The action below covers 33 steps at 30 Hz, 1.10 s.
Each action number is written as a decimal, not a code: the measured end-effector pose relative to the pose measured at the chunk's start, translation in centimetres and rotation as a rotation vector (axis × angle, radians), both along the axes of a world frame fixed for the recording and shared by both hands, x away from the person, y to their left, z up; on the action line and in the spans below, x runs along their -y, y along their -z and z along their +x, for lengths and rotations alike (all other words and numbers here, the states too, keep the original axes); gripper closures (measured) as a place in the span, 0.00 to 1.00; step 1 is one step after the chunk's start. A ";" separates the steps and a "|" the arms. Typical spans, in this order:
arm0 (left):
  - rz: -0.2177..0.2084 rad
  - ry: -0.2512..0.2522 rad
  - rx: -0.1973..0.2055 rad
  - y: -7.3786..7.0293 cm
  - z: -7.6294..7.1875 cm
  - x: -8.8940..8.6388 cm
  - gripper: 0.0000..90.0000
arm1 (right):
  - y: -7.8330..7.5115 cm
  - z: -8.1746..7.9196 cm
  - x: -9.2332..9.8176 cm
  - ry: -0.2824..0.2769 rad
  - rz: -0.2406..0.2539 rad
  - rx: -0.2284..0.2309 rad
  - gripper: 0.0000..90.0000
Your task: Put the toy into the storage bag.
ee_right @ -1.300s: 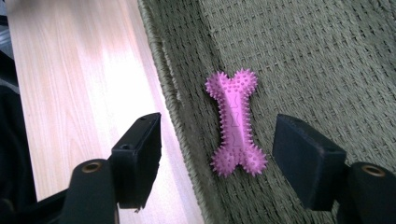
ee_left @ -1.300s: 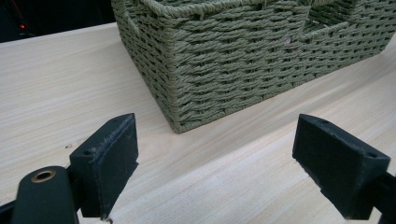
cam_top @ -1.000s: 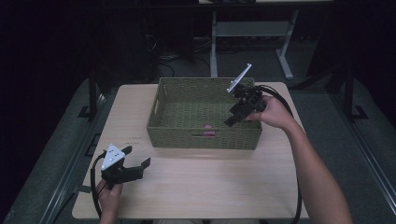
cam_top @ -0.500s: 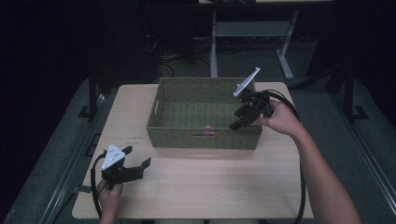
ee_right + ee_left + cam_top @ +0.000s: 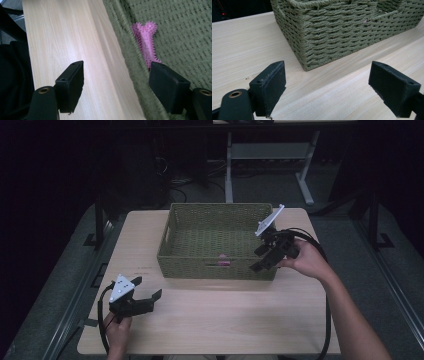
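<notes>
Over the basket's [image 5: 200,265] near-right corner, the right hand-held gripper [image 5: 263,258] gapes wide, empty, shifted rightward off the bone [image 5: 147,45]; the left hand-held gripper [image 5: 148,290] is wide, unmoved.

- Our left tool [image 5: 148,296] is matt black, with a pale grey three-cornered plate on top and a black cable looping from its rear, on the side away from the basket [image 5: 175,257].
- Our right tool [image 5: 260,259], by the basket's right end, is black too, with the same grey plate and a thick black cable.
- Each jaw is a blocky black pad with a small screw hole; brass-coloured bushings sit at the jaw roots.
- Our forearms are bare, no sleeves showing.
</notes>
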<state>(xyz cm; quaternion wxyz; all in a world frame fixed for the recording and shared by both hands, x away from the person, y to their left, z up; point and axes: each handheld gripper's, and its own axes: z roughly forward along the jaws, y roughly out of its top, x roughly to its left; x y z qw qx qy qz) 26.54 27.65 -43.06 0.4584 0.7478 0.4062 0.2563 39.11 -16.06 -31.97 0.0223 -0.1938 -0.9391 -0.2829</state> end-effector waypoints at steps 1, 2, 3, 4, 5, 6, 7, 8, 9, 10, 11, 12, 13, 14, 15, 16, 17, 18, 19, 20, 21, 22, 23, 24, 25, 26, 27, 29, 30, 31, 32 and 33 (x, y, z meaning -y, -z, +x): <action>0.001 -0.002 0.000 0.0 0.0 0.0 0.15 | 0.2 -0.4 0.1 -0.004 0.006 0.000 0.31; 0.001 -0.003 0.001 0.0 0.0 0.0 0.15 | 0.4 -0.6 0.1 -0.006 0.006 -0.002 0.32; 0.001 -0.003 0.001 0.0 0.0 0.0 0.15 | 0.4 -0.6 0.1 -0.006 0.006 -0.002 0.32; 0.001 -0.001 0.000 0.0 0.0 0.0 0.15 | 0.5 -0.9 0.2 -0.010 0.006 -0.002 0.32; 0.002 -0.001 0.000 0.0 0.0 0.0 0.15 | 0.8 -1.4 0.3 -0.014 0.015 0.005 0.32; 0.003 0.000 0.001 0.0 0.0 0.0 0.15 | 0.8 -1.5 0.4 -0.016 0.019 0.007 0.32; 0.003 -0.001 0.001 0.0 0.0 0.0 0.15 | 0.9 -1.8 0.4 -0.017 0.021 0.008 0.32; 0.003 -0.001 0.000 0.0 0.0 0.0 0.15 | 1.0 -2.0 0.5 -0.016 0.020 0.008 0.32; 0.003 0.000 -0.002 0.0 0.0 0.0 0.15 | 1.1 -2.2 0.5 -0.020 0.023 0.011 0.32; 0.001 -0.002 -0.001 0.0 0.0 -0.1 0.15 | 1.2 -2.4 0.5 -0.020 0.024 0.011 0.32; 0.001 -0.002 -0.001 0.0 0.0 -0.1 0.15 | 1.2 -2.4 0.5 -0.020 0.024 0.011 0.32; 0.000 -0.002 -0.001 0.0 0.0 -0.1 0.15 | 1.4 -2.6 0.5 -0.026 0.029 0.014 0.32; -0.001 -0.003 -0.001 0.0 0.0 -0.1 0.15 | 1.6 -2.8 0.5 -0.025 0.030 0.012 0.32; 0.001 -0.002 -0.001 0.0 0.0 -0.1 0.15 | 1.9 -3.1 0.5 -0.027 0.027 0.008 0.32; 0.002 -0.002 0.000 0.0 0.0 -0.1 0.15 | 2.1 -3.3 0.5 -0.029 0.028 0.007 0.32; 0.002 -0.002 0.001 0.0 0.0 -0.1 0.15 | 2.2 -3.4 0.4 -0.032 0.028 0.013 0.32; 0.002 -0.002 0.001 0.0 0.0 -0.1 0.15 | 2.2 -3.4 0.4 -0.032 0.028 0.013 0.32; -0.001 -0.002 -0.002 0.0 0.0 -0.1 0.15 | 2.5 -3.7 0.4 -0.034 0.031 0.008 0.32; -0.001 -0.002 -0.002 0.0 0.0 -0.1 0.15 | 2.5 -3.7 0.4 -0.034 0.031 0.008 0.32; -0.003 -0.003 -0.003 0.0 0.0 -0.1 0.15 | 2.8 -3.9 0.3 -0.038 0.036 0.009 0.32; -0.002 -0.003 -0.001 0.0 0.0 -0.2 0.15 | 3.0 -4.1 0.3 -0.036 0.030 0.005 0.32; -0.001 -0.003 0.000 0.0 0.0 -0.2 0.15 | 3.2 -4.2 0.3 -0.035 0.028 0.006 0.32; -0.001 -0.003 0.000 0.0 0.0 -0.2 0.15 | 3.2 -4.2 0.3 -0.035 0.028 0.006 0.32; 0.000 -0.003 0.000 0.0 0.0 -0.2 0.15 | 3.6 -4.4 0.4 -0.036 0.037 0.000 0.32; 0.000 -0.002 0.000 0.0 0.0 -0.1 0.15 | 3.9 -4.5 0.5 -0.034 0.032 -0.001 0.32; 0.000 -0.002 -0.001 0.0 0.0 -0.1 0.15 | 4.1 -4.6 0.5 -0.030 0.031 -0.002 0.32; 0.000 -0.002 -0.001 0.0 0.0 -0.1 0.15 | 4.1 -4.6 0.5 -0.030 0.031 -0.002 0.32; -0.002 -0.002 -0.002 0.0 0.0 -0.2 0.15 | 4.6 -4.8 0.7 -0.026 0.035 -0.007 0.32; -0.003 -0.003 -0.002 0.0 0.0 -0.2 0.15 | 4.9 -4.9 0.8 -0.024 0.035 -0.008 0.32; -0.001 -0.003 0.000 0.0 0.0 -0.2 0.15 | 5.3 -5.0 1.0 -0.020 0.041 -0.015 0.32; -0.001 -0.003 0.000 0.0 0.0 -0.2 0.15 | 5.5 -5.1 1.1 -0.018 0.039 -0.019 0.32; -0.001 -0.003 -0.002 0.0 0.0 -0.1 0.15 | 5.8 -5.2 1.2 -0.013 0.037 -0.022 0.32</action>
